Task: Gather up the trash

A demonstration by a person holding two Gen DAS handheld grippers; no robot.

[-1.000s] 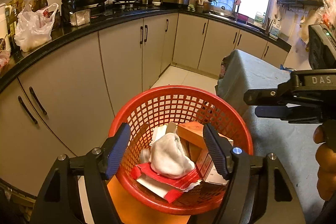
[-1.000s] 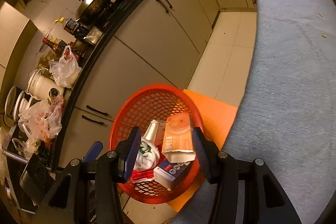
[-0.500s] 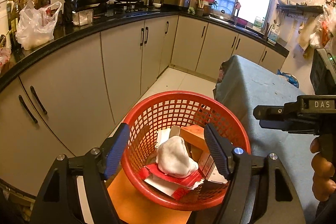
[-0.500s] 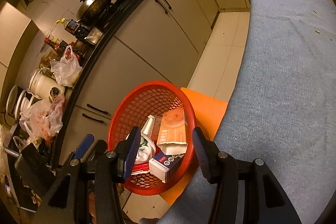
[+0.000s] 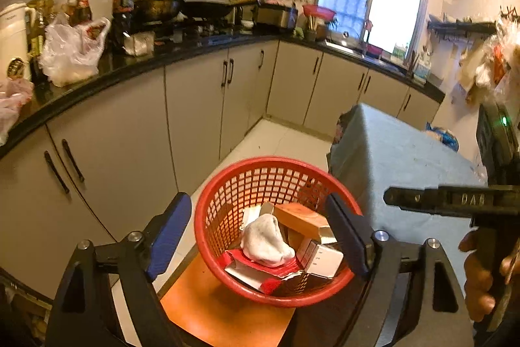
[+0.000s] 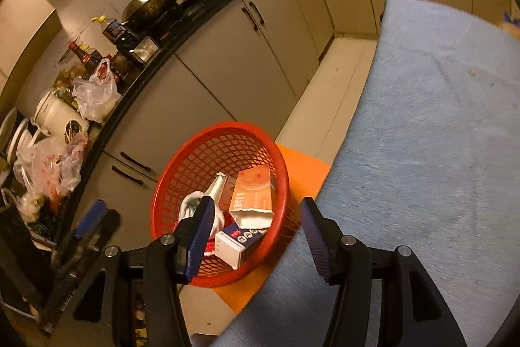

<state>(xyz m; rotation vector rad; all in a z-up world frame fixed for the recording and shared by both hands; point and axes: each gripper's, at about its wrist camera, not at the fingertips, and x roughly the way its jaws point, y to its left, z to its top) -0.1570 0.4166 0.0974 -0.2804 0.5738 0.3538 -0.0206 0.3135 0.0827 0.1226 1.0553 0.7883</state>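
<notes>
A red mesh basket point(image 5: 227, 181) stands on an orange stool point(image 5: 208, 311) beside the cloth-covered table. It holds a crumpled white tissue point(image 5: 265, 238), an orange box point(image 5: 299, 218), a white box point(image 5: 321, 256) and a red-and-white wrapper point(image 5: 260, 269). My left gripper point(image 5: 256, 204) hovers above and short of the basket, its jaws opening with nothing between the pads. My right gripper point(image 6: 256, 205) hangs over the basket's point(image 6: 182, 171) near rim and the table edge. Its jaws are also opening and hold nothing. The orange box point(image 6: 252, 191) and a blue-and-white box point(image 6: 239, 244) lie below it.
A blue-grey cloth covers the table point(image 6: 422, 135) on the right. A black counter point(image 5: 130, 67) with a wok, bottles and plastic bags runs along the beige cabinets point(image 5: 195, 119). Pale floor tiles point(image 5: 276, 139) lie between the cabinets and the table. A hand point(image 5: 477, 278) grips the right gripper's handle.
The left gripper rose and drew back from the basket, and its jaws spread wider. The right gripper shifted toward the table, rolled a little, and its jaws widened too.
</notes>
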